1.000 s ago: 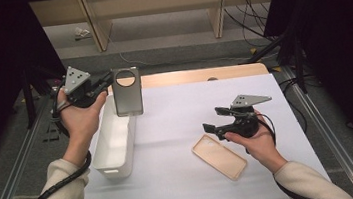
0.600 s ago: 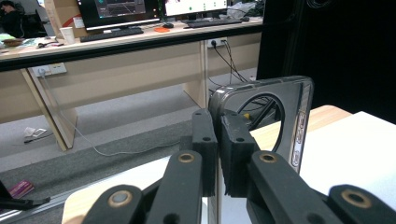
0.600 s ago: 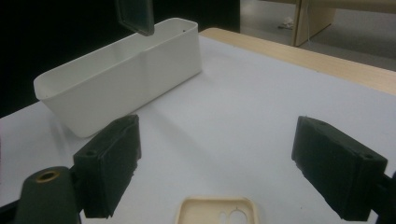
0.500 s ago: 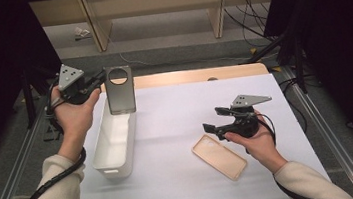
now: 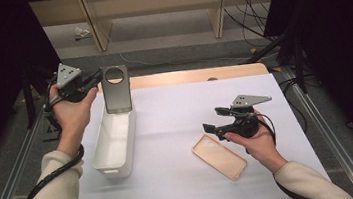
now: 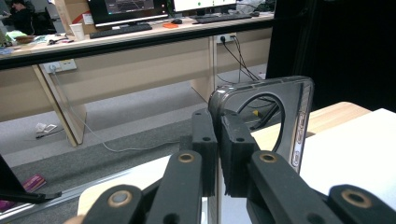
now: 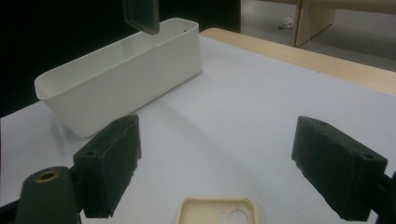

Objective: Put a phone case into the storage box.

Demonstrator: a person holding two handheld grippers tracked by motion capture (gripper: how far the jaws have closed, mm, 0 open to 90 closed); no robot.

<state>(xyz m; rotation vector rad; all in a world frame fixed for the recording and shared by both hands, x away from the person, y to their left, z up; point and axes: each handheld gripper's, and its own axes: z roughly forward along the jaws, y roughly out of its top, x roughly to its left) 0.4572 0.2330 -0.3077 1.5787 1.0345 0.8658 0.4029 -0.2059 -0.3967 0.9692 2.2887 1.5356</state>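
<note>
- Left gripper [image 5: 93, 82] clamped tight on edge of dark phone case [image 5: 115, 89]; case upright, hanging over far end of white bin [image 5: 115, 140].
- Right gripper [image 5: 212, 119] jaws wide apart, nothing between; beige phone case [image 5: 220, 156] flat on table just below them.
- Versus a second ago: dark case shifted left and slightly down; right gripper unmoved.
</note>
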